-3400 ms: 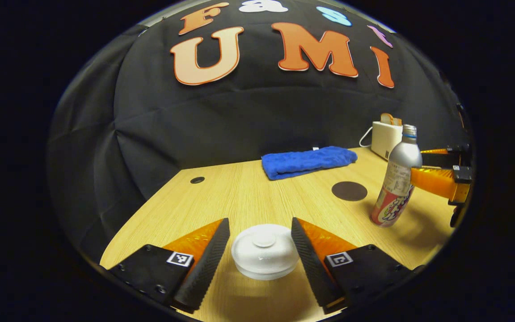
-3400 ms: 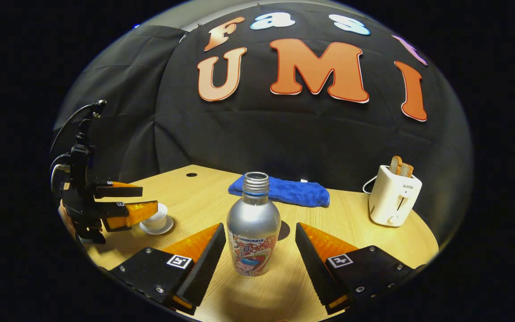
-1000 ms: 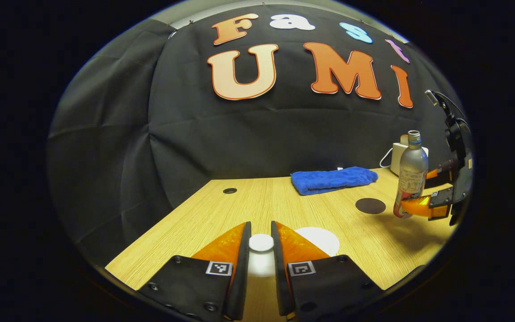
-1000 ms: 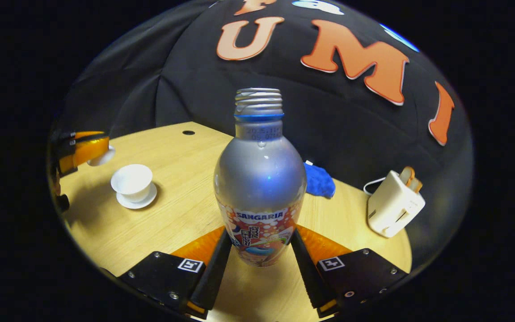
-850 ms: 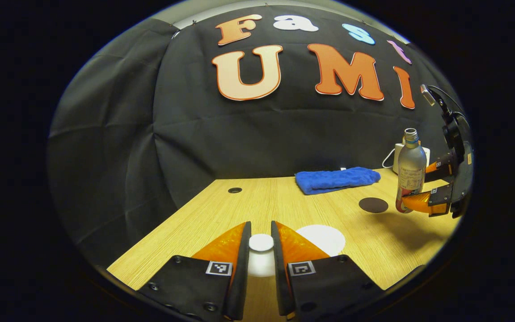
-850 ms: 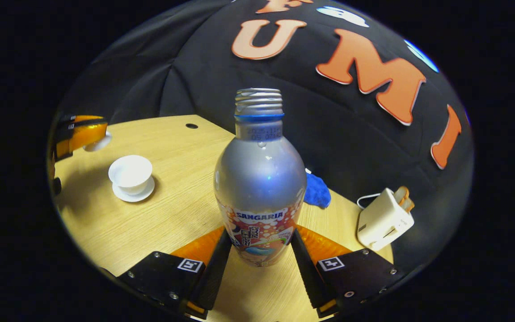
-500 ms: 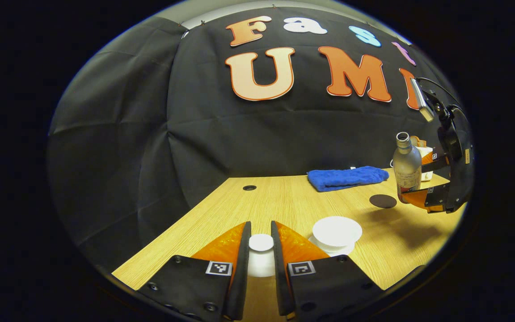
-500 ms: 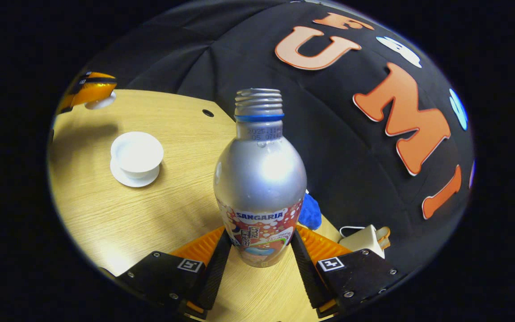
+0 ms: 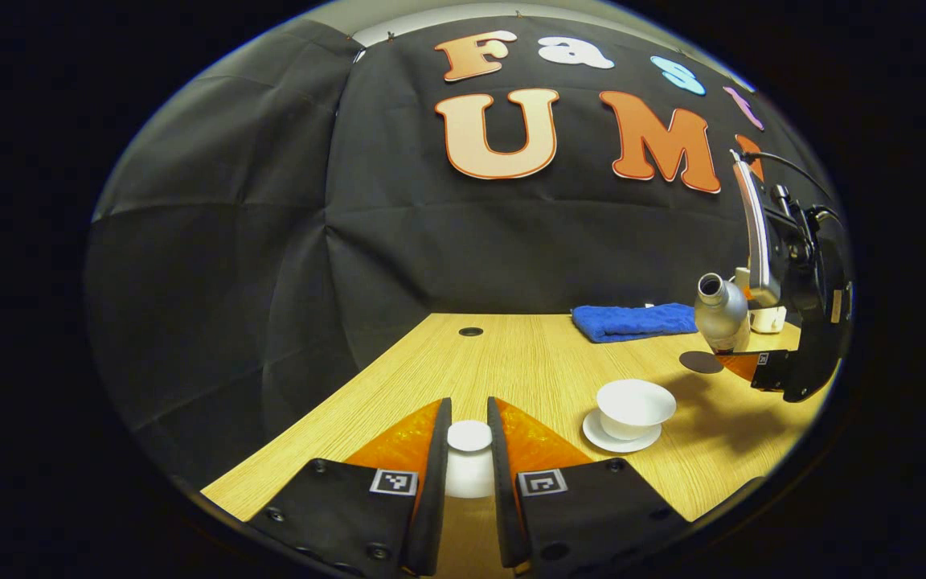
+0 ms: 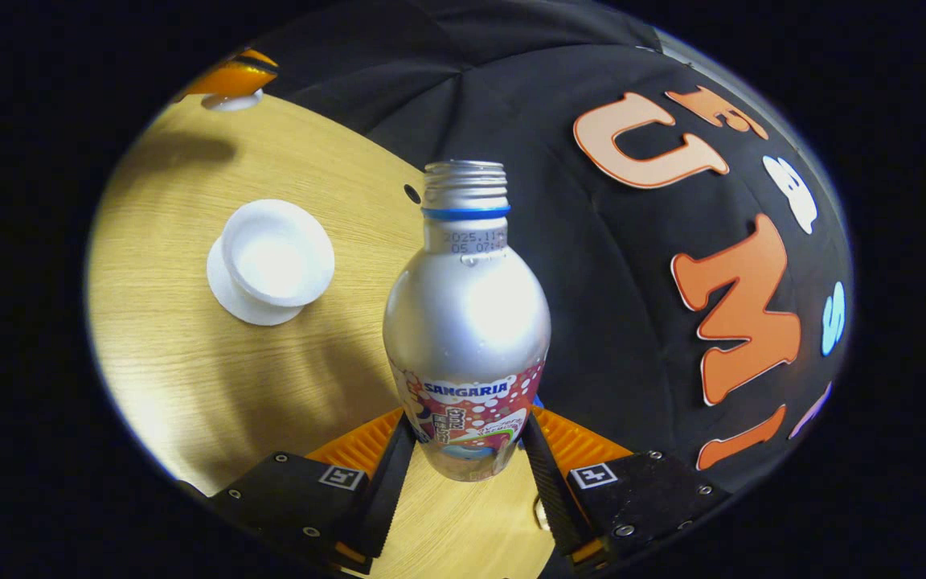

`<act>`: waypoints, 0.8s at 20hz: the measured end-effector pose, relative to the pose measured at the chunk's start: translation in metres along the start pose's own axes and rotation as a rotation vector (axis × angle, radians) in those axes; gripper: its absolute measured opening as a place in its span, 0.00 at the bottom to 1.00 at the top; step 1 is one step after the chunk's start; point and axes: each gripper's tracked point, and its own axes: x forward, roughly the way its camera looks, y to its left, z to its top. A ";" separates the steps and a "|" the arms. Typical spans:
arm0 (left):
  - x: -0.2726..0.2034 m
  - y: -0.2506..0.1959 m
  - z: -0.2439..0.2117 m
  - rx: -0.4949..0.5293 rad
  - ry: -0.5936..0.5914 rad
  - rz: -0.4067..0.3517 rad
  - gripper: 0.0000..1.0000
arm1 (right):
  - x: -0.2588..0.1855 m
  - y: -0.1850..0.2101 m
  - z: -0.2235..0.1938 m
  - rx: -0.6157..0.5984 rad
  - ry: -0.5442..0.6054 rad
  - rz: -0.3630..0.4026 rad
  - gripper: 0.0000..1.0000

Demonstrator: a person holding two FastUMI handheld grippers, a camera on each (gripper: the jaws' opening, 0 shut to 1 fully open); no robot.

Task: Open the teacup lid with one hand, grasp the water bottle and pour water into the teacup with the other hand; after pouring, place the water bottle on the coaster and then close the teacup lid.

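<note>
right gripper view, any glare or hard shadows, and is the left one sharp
Right gripper view: a bright highlight on the water bottle, its dark shadow across the table. Left gripper view: teacup sharp, soft shadow beside it, fisheye bends the table edge.

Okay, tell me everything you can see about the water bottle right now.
The water bottle is silvery and metal-looking, with a rounded shoulder, a narrow threaded neck above a blue ring, and a colourful printed band around its lower body. It has no cap; its mouth is open. The right gripper clamps it at the printed band, both fingers pressing its sides. In the left gripper view the bottle hangs above the table, tilted with its mouth toward the uncovered teacup. No water is visibly flowing.
</note>
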 end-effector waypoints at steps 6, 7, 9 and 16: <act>0.001 0.013 -0.004 -0.022 -0.001 0.002 0.27 | -0.004 -0.003 0.012 -0.216 -0.009 -0.071 0.78; 0.000 0.015 -0.004 -0.025 -0.003 0.004 0.27 | -0.003 -0.001 0.013 -0.258 -0.013 -0.080 0.78; 0.000 0.020 -0.007 -0.033 0.000 0.006 0.31 | -0.006 -0.002 0.016 -0.342 -0.024 -0.100 0.78; 0.001 0.033 -0.015 -0.051 0.010 0.016 0.31 | -0.011 -0.003 0.030 -0.543 -0.062 -0.194 0.78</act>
